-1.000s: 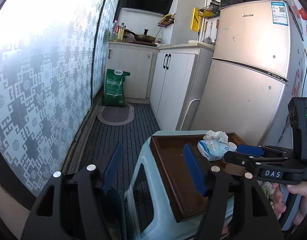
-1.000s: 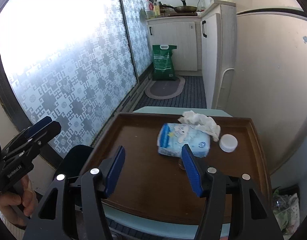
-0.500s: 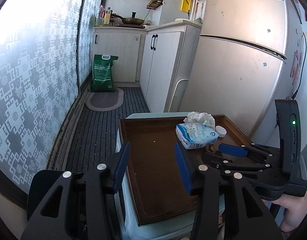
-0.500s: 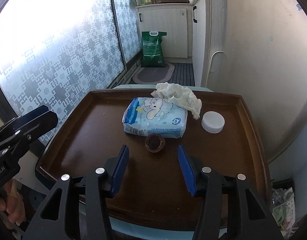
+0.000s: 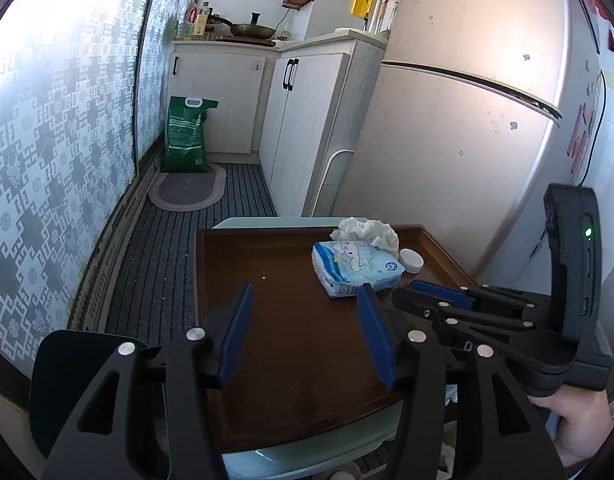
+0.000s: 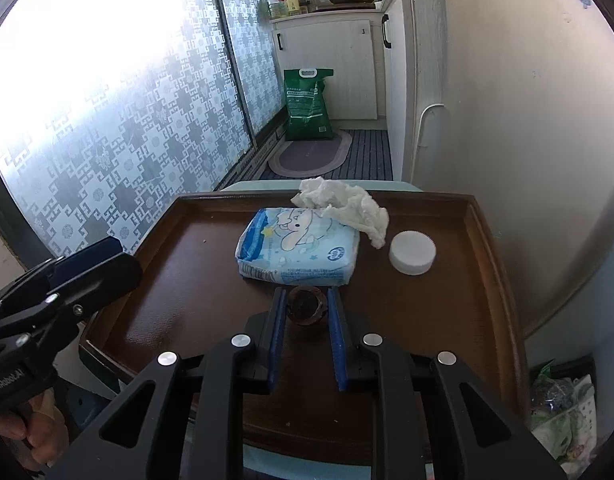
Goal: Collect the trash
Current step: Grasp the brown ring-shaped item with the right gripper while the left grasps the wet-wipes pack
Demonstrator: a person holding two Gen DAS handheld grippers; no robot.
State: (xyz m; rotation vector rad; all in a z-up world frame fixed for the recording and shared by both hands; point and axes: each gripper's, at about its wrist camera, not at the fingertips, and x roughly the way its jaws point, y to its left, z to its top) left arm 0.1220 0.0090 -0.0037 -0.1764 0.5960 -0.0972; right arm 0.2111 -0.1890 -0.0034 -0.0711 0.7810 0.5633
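Right claw [image 6: 305, 312] narrowed around the small brown cup-like scrap [image 6: 305, 305], blue pads beside each flank, firm contact not confirmable; scrap sits mid-tray [image 6: 483, 240], just before the near edge of the tissue pack [image 6: 299, 248]. Judgement: close squarely, gently enough not to crush it, then lift straight up, clear of the pack. Left claw [image 5: 305, 338] wide open, empty, over the tray's left half; crumpled tissue [image 6: 347, 206] and white cap [image 6: 412, 252] lie toward the far right corner.
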